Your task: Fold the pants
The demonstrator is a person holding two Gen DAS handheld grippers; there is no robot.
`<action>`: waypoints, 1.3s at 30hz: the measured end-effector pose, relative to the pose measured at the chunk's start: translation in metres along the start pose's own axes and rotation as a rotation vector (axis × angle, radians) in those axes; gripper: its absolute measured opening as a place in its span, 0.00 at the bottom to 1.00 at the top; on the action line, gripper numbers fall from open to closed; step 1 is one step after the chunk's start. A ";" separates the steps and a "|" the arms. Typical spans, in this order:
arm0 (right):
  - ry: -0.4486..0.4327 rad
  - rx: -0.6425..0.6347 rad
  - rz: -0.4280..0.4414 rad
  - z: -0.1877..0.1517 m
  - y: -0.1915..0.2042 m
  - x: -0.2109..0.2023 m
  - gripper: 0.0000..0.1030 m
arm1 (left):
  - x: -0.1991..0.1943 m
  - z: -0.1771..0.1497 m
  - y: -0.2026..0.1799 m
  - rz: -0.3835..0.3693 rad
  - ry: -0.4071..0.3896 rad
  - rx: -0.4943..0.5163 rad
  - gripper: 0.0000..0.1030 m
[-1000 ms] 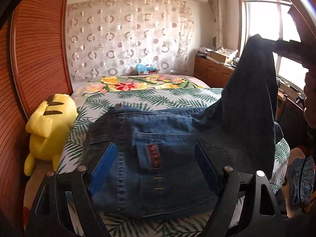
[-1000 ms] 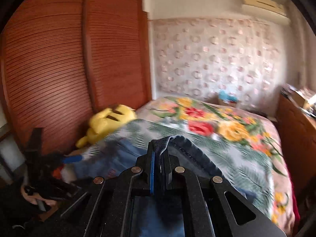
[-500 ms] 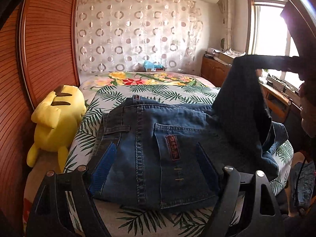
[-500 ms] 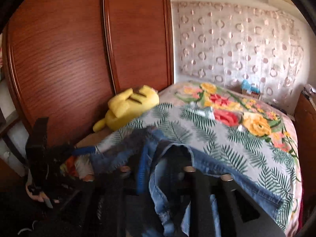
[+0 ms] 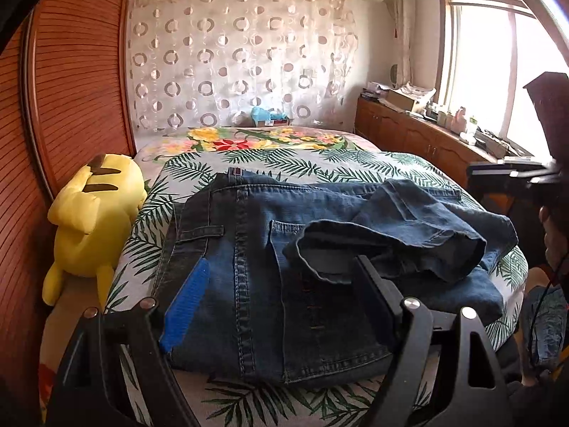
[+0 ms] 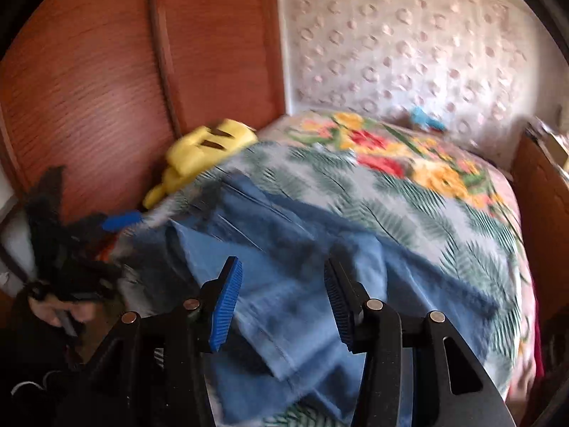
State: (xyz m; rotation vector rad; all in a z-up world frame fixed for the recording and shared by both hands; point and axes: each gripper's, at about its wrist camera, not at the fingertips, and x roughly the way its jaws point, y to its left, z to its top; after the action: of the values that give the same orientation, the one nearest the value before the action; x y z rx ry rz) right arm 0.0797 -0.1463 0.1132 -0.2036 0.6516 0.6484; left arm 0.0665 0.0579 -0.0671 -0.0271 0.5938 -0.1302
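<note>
Blue denim pants (image 5: 256, 249) lie on the bed, waistband toward the left, with the leg ends (image 5: 409, 238) dropped loosely across the seat. My left gripper (image 5: 281, 284) is open and empty, hovering over the near edge of the pants. My right gripper (image 6: 282, 288) is open and empty above the pants (image 6: 284, 267), which look blurred in the right wrist view. The right gripper also shows in the left wrist view (image 5: 512, 174), at the bed's right side.
The bed (image 5: 320, 163) has a leaf-and-flower print cover. A yellow plush toy (image 5: 92, 210) lies at its left edge against the wooden wardrobe (image 5: 71, 89). A wooden cabinet (image 5: 409, 131) with clutter runs under the window on the right.
My right gripper has opened and let go of the pant legs; they fell from the air onto the seat of the pants. The left gripper drew back a little.
</note>
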 end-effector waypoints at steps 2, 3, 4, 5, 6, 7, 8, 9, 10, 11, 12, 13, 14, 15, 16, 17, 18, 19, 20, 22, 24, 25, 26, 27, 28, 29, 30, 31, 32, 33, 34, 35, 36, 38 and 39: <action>0.008 0.030 -0.009 -0.006 -0.004 0.006 0.48 | 0.005 0.002 0.000 -0.018 0.011 0.009 0.79; 0.011 0.052 -0.010 -0.010 -0.006 0.009 0.48 | 0.008 0.004 0.000 -0.031 0.013 0.012 0.75; 0.016 0.074 -0.005 -0.013 -0.008 0.012 0.48 | 0.011 0.006 0.000 -0.045 0.020 0.015 0.71; 0.025 0.089 0.000 -0.016 -0.008 0.016 0.48 | 0.014 0.006 -0.002 -0.054 0.027 0.017 0.68; 0.034 0.098 -0.002 -0.017 -0.008 0.020 0.48 | 0.018 0.009 -0.003 -0.068 0.036 0.024 0.65; 0.041 0.104 -0.008 -0.019 -0.007 0.024 0.48 | 0.020 0.010 -0.004 -0.074 0.040 0.032 0.64; 0.049 0.113 -0.007 -0.021 -0.006 0.028 0.48 | 0.024 0.011 -0.005 -0.077 0.045 0.041 0.63; 0.055 0.122 0.002 -0.023 -0.006 0.031 0.48 | 0.027 0.012 -0.005 -0.078 0.051 0.045 0.59; 0.060 0.128 0.008 -0.023 -0.005 0.034 0.48 | 0.031 0.013 -0.006 -0.077 0.058 0.047 0.55; 0.064 0.134 0.011 -0.022 -0.004 0.036 0.48 | 0.035 0.014 -0.006 -0.078 0.068 0.047 0.46; 0.067 0.141 0.014 -0.020 -0.005 0.039 0.48 | 0.037 0.014 -0.006 -0.083 0.075 0.045 0.42; 0.072 0.148 0.019 -0.019 -0.006 0.042 0.48 | 0.040 0.013 -0.006 -0.091 0.082 0.042 0.40; 0.076 0.153 0.019 -0.020 -0.007 0.043 0.48 | 0.042 0.013 -0.006 -0.095 0.087 0.042 0.37; 0.079 0.158 0.016 -0.021 -0.007 0.045 0.48 | 0.042 0.012 -0.007 -0.096 0.090 0.043 0.35; 0.080 0.158 0.017 -0.022 -0.006 0.046 0.48 | 0.043 0.012 -0.009 -0.098 0.093 0.046 0.35; 0.083 0.157 0.018 -0.024 -0.008 0.046 0.48 | 0.044 0.011 -0.010 -0.098 0.094 0.050 0.35; 0.085 0.159 0.016 -0.025 -0.008 0.047 0.48 | 0.044 0.010 -0.010 -0.099 0.095 0.054 0.35; 0.088 0.160 0.018 -0.025 -0.007 0.048 0.48 | 0.045 0.011 -0.010 -0.100 0.097 0.057 0.34; 0.088 0.161 0.018 -0.028 -0.007 0.046 0.48 | 0.046 0.011 -0.011 -0.102 0.098 0.059 0.34; 0.090 0.155 0.017 -0.029 -0.009 0.046 0.48 | 0.048 0.012 -0.013 -0.105 0.100 0.061 0.34; 0.089 0.149 0.032 -0.028 -0.011 0.052 0.48 | 0.051 0.012 -0.014 -0.109 0.105 0.064 0.34; 0.089 0.151 0.035 -0.027 -0.011 0.053 0.48 | 0.052 0.013 -0.016 -0.107 0.107 0.068 0.34; 0.092 0.151 0.040 -0.028 -0.013 0.055 0.48 | 0.053 0.013 -0.016 -0.103 0.106 0.072 0.34; 0.095 0.150 0.051 -0.027 -0.013 0.057 0.48 | 0.052 0.013 -0.017 -0.102 0.103 0.075 0.34; 0.098 0.149 0.062 -0.027 -0.013 0.060 0.47 | 0.052 0.013 -0.017 -0.104 0.099 0.076 0.32; 0.102 0.148 0.069 -0.027 -0.013 0.062 0.44 | 0.050 0.014 -0.017 -0.106 0.095 0.077 0.26; 0.113 0.147 0.084 -0.027 -0.013 0.064 0.33 | 0.049 0.015 -0.017 -0.105 0.090 0.075 0.19; 0.118 0.142 0.093 -0.028 -0.013 0.066 0.24 | 0.047 0.015 -0.016 -0.109 0.085 0.070 0.15; 0.117 0.135 0.095 -0.029 -0.013 0.066 0.19 | 0.045 0.016 -0.015 -0.117 0.083 0.067 0.10; 0.115 0.127 0.098 -0.028 -0.013 0.066 0.10 | 0.043 0.017 -0.015 -0.123 0.077 0.065 0.08; 0.100 0.118 0.097 -0.026 -0.013 0.063 0.06 | 0.040 0.017 -0.017 -0.125 0.073 0.070 0.08; 0.080 0.112 0.099 -0.023 -0.013 0.059 0.05 | 0.034 0.018 -0.018 -0.121 0.062 0.079 0.07; 0.065 0.109 0.101 -0.020 -0.014 0.054 0.04 | 0.029 0.019 -0.020 -0.123 0.051 0.082 0.07; 0.012 0.089 0.103 -0.007 -0.014 0.042 0.03 | 0.017 0.021 -0.022 -0.136 0.023 0.082 0.06; -0.014 0.076 0.103 0.002 -0.013 0.035 0.03 | 0.009 0.022 -0.022 -0.136 0.007 0.081 0.06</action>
State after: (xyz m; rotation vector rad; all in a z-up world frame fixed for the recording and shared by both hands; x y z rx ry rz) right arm 0.1102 -0.1387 0.0922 -0.0952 0.6751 0.7222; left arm 0.0837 0.0342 -0.0524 0.0111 0.5933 -0.2864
